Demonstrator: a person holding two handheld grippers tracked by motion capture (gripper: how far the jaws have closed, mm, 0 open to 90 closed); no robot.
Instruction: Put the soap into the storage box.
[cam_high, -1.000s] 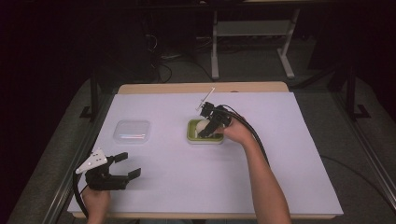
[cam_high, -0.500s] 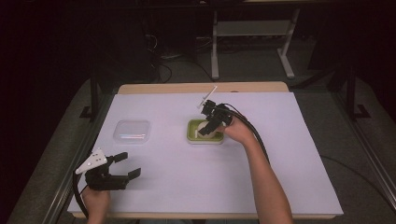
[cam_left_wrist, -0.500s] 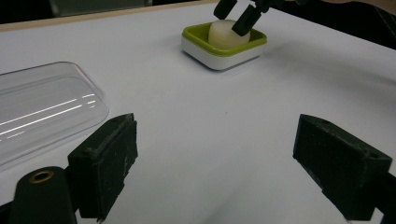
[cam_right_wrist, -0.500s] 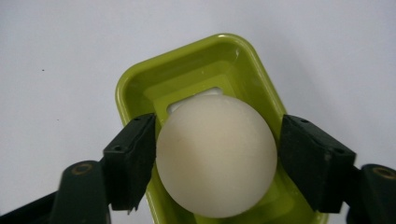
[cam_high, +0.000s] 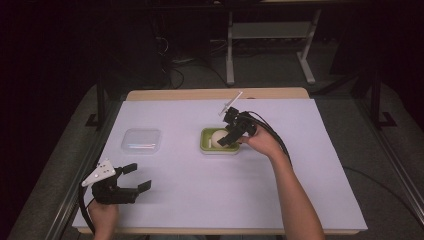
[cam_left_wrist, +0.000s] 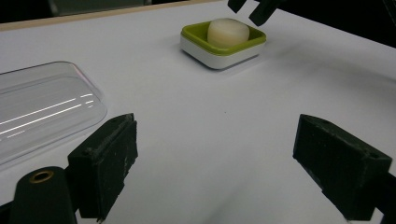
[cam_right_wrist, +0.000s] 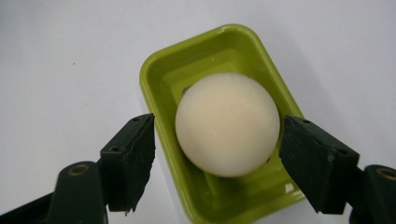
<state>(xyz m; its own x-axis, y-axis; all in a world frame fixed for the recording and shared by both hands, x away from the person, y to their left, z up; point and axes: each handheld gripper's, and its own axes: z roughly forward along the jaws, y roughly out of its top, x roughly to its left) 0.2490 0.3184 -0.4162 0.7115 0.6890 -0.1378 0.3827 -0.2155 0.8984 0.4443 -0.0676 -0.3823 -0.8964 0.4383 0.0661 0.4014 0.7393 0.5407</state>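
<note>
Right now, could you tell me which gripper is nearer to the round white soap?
The right. The right gripper hangs just over the soap in its green dish, open. The left gripper rests far off near the table's front edge.

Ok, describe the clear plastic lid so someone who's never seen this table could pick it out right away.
Start from the white table and look at its left half, ahead of the left tool. The clear lid lies flat there, apart from the green dish to its right. Unlike that dish, it is see-through and holds nothing.
</note>
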